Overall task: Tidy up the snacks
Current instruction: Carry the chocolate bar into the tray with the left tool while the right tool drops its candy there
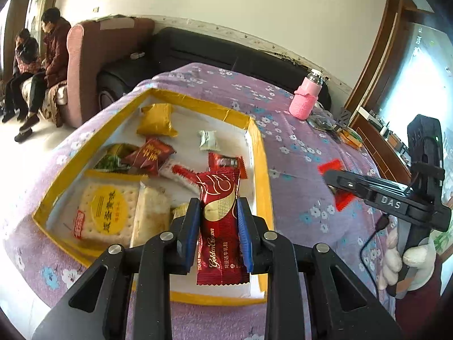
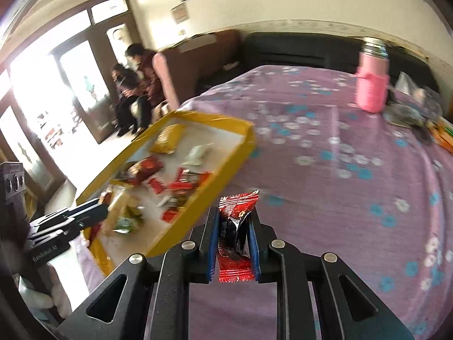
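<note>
Two grippers are each gripping one snack: the left gripper [image 1: 217, 226] is clamping its jaws on a red Golden Crown wrapper [image 1: 219, 226] over the yellow-rimmed tray [image 1: 262, 170], while the right gripper [image 2: 234, 240] is pinching a red-and-black packet [image 2: 236, 226] above the purple floral cloth [image 2: 339, 184] beside that tray. One pink bottle [image 2: 372, 82] is standing on the cloth's far side

surface [image 1: 297, 147]: covered with a purple cloth printed with white and blue flowers
yellow-rimmed tray [image 1: 262, 170]: lies on the cloth toward the left edge, white inside, holding wrapped snacks
pink bottle [image 1: 304, 99]: stands upright near the far right side, metal cap on top
small clutter [image 1: 325, 121]: lies just beside the bottle, too small to identify
red wrapper [image 1: 329, 167]: lies on the cloth right of the tray
</note>
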Demonstrator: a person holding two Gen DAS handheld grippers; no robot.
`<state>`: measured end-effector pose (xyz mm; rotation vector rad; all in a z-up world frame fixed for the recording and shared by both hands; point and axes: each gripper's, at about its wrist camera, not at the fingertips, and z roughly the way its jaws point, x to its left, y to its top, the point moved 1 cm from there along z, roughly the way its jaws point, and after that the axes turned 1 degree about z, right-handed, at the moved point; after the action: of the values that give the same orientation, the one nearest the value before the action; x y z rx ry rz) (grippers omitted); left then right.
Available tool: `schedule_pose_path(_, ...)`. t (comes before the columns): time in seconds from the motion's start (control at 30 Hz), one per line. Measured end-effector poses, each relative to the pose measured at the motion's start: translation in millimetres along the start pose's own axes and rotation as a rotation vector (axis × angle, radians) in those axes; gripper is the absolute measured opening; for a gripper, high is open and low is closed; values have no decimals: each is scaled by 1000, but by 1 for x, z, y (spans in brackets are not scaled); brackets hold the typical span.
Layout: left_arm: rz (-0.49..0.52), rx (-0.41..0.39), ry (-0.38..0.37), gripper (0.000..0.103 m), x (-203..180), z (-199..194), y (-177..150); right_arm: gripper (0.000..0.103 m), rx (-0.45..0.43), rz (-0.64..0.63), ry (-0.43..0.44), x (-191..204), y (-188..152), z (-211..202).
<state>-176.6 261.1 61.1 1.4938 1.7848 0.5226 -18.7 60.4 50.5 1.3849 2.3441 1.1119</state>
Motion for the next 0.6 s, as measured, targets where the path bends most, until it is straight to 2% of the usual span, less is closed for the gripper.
schedule_pose_path(0.3,2,75,-55,23,0,21,-15,19,94,-71,87,62,15,56)
schedule_pose_path(0.47,-32,80,-70,24,9,26,-14,19,143,-55,117,75,26,84)
schedule_pose_path(0.57,-61,76,-101,26,13,27,-14,19,181,-22,134,75,37,108)
schedule_pose_path(0.6,-72,77,-113,31,16,27,-14,19,190,-13,137,75,40,115)
